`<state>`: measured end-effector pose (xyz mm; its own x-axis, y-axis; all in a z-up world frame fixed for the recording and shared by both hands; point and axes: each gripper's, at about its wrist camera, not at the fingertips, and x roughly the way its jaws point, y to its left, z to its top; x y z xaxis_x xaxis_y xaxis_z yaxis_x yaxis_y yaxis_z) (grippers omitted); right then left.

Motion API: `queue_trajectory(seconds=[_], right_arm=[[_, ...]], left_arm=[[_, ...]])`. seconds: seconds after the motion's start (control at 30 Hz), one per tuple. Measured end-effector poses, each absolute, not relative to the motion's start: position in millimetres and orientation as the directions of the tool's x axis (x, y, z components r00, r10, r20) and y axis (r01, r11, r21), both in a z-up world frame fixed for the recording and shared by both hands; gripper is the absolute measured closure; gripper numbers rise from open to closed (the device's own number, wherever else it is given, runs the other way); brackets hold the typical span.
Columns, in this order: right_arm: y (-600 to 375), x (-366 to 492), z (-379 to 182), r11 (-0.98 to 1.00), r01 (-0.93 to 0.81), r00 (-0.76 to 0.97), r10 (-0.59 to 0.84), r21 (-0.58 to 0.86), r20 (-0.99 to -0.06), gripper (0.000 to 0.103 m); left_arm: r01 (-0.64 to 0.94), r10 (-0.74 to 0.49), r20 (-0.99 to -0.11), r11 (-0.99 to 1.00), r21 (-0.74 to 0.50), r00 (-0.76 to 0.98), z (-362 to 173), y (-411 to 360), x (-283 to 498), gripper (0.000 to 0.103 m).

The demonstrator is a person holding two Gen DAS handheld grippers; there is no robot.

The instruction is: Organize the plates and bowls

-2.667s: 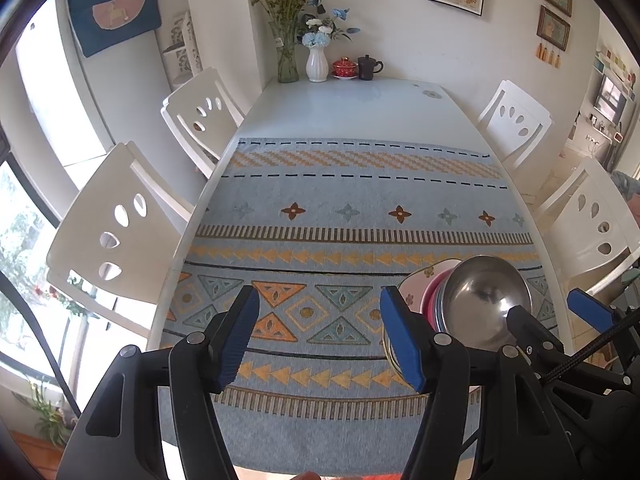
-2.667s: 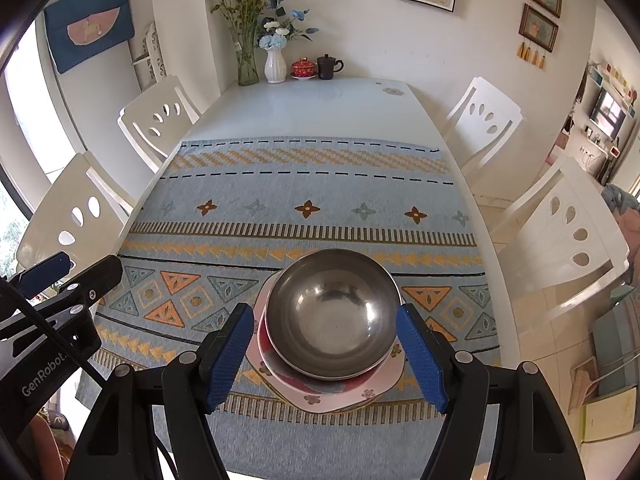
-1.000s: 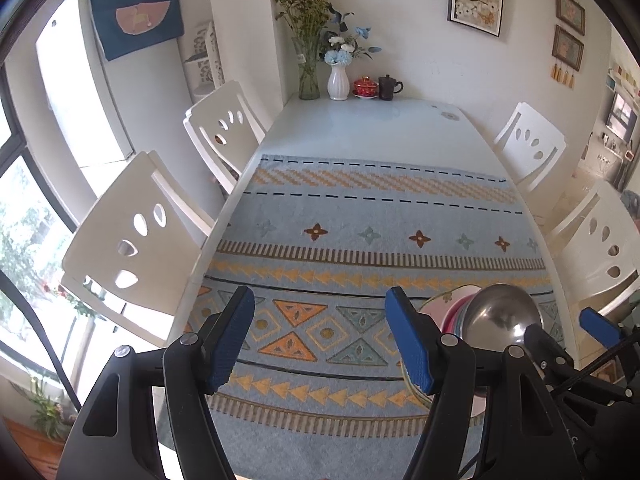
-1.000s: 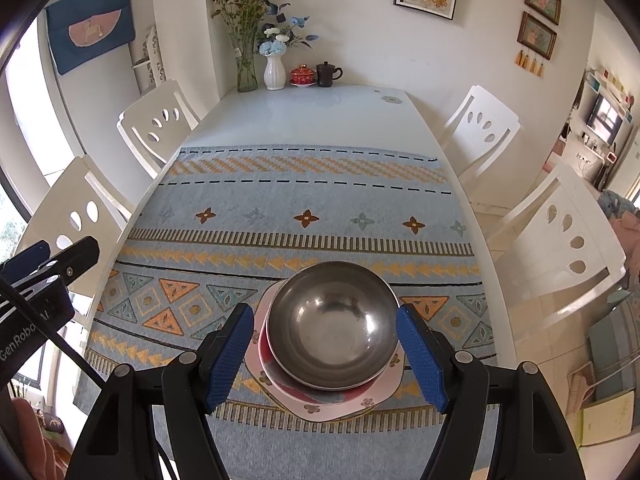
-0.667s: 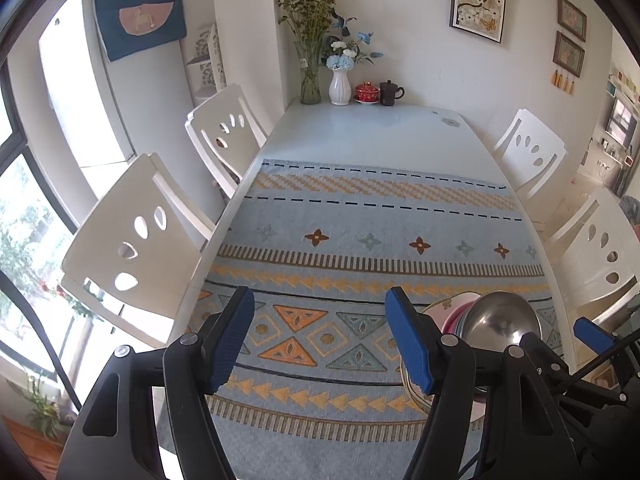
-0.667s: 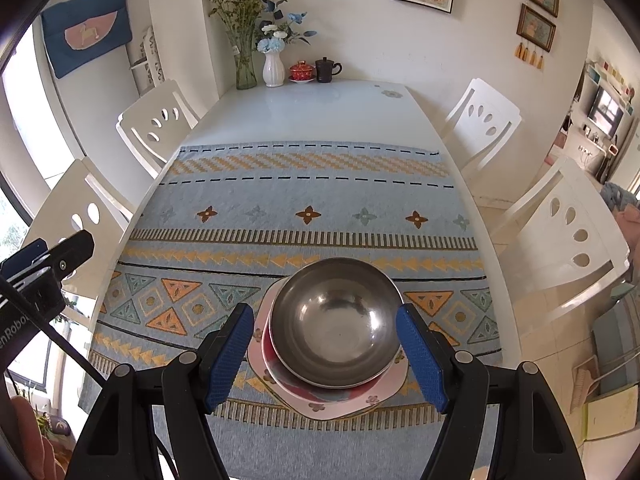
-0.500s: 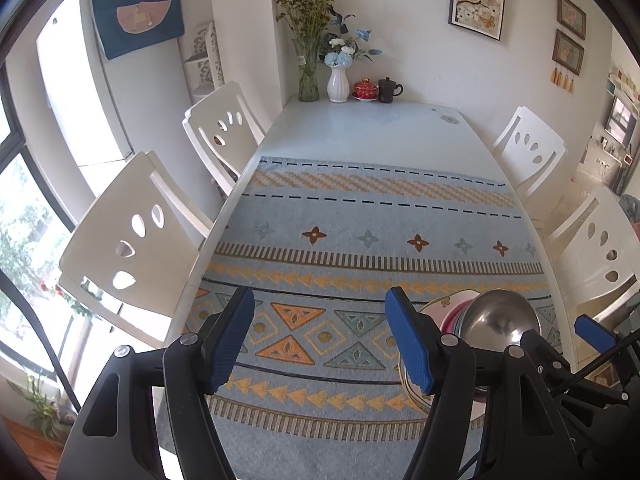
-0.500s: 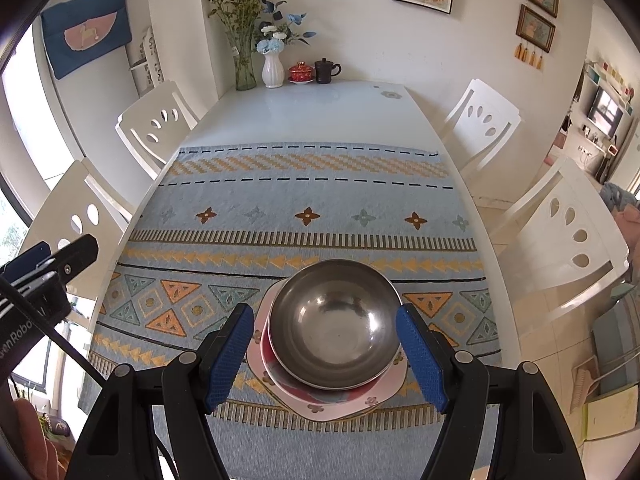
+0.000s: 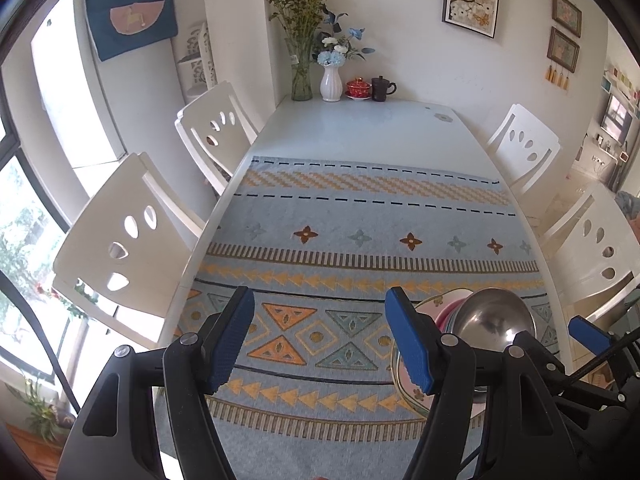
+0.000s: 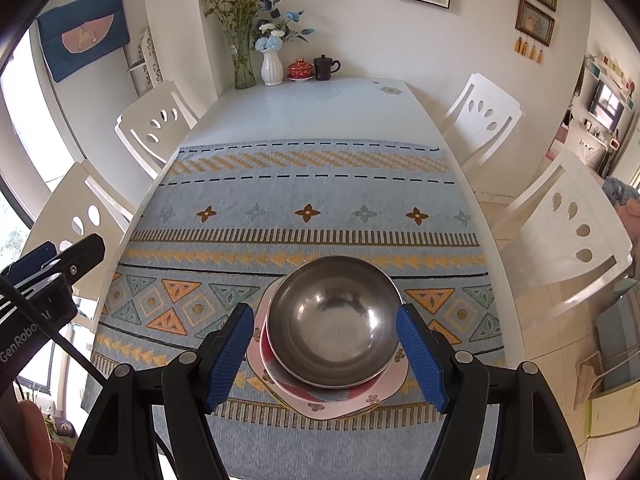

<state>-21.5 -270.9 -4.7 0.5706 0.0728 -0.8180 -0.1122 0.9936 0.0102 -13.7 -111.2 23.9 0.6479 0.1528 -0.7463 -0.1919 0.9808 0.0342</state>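
Nothing on the table has shifted since the frames a few seconds back; only my left view has lifted a little, so the stack sits lower and further right in it than before. My steel bowl (image 10: 334,320) sits upright in a red dish (image 10: 269,356), and both rest on a pink flowered plate (image 10: 384,386), all stacked on the near part of the patterned cloth (image 10: 304,184).

My right gripper (image 10: 325,358) hangs over that stack with its jaws wide, one blue pad on each side of the bowl in the view, and I see neither pad pressing on it. My left gripper (image 9: 320,340) stands wide too, with only bare cloth between its pads; the stack lies just beyond its right finger.

Further out, the white table (image 10: 320,100) carries a glass vase (image 10: 243,64) of dry stems, a white vase (image 10: 272,68) of flowers, a red lidded cup (image 10: 300,69) and a dark mug (image 10: 324,67) at the far end. White chairs (image 10: 576,232) stand along both sides.
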Motion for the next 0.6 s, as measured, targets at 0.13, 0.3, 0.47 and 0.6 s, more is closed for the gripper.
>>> queue_trajectory(seconds=[0.13,0.3,0.47,0.6], right_arm=[[-271.2,-21.0,-4.6,0.993,-0.115,0.572,0.072,0.007,-0.817,0.031],[-269.4,-20.9,-5.4,0.992,-0.122,0.567,0.076,0.007,-0.82,0.031],[-267.0,-20.1,-6.3,0.991,-0.136,0.563,0.079,0.003,-0.822,0.031],[-264.2,-19.7,-7.9,0.99,-0.143,0.561,0.079,-0.003,-0.824,0.031]], left_arm=[[-0.193,0.161,-0.744,0.98,0.044,0.648,24.6,-112.6,-13.6,0.037],[-0.188,0.159,-0.765,0.981,0.051,0.624,18.3,-112.8,-8.9,0.037],[-0.194,0.168,-0.785,0.979,0.063,0.597,10.3,-111.4,-5.6,0.033],[-0.206,0.182,-0.803,0.976,0.076,0.567,3.5,-107.5,-0.8,0.024]])
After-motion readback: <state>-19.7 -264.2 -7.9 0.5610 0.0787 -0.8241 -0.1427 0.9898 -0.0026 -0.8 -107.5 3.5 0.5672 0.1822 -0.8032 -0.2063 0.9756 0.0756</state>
